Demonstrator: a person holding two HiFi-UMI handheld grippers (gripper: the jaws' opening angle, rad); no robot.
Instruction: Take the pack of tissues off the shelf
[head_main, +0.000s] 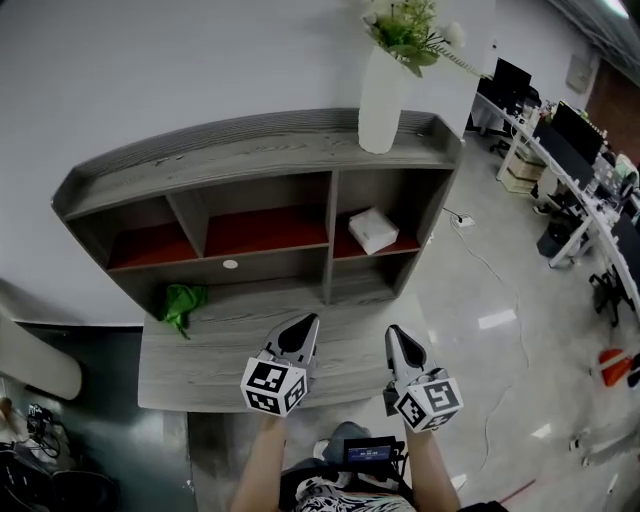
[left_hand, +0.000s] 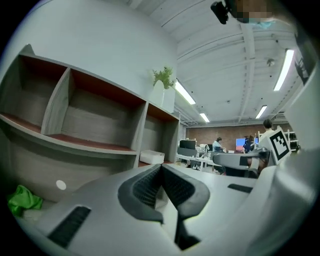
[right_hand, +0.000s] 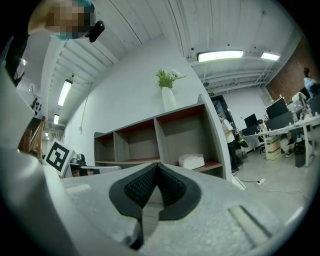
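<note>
One pack of tissues (head_main: 373, 230), flat, askew on shelf (head_main: 250, 150)

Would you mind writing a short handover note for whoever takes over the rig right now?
Left gripper: shut, empty, above the desk before the shelf.
Right gripper: shut, empty, beside it.
Pack of tissues: in the shelf's right compartment, untouched.
Done: nothing yet.
Left: open a gripper, reach in, grip the pack, lift it out.

The plant (head_main: 405, 25) in the white vase (head_main: 380, 100) is cut off by the head view's top edge.
</note>
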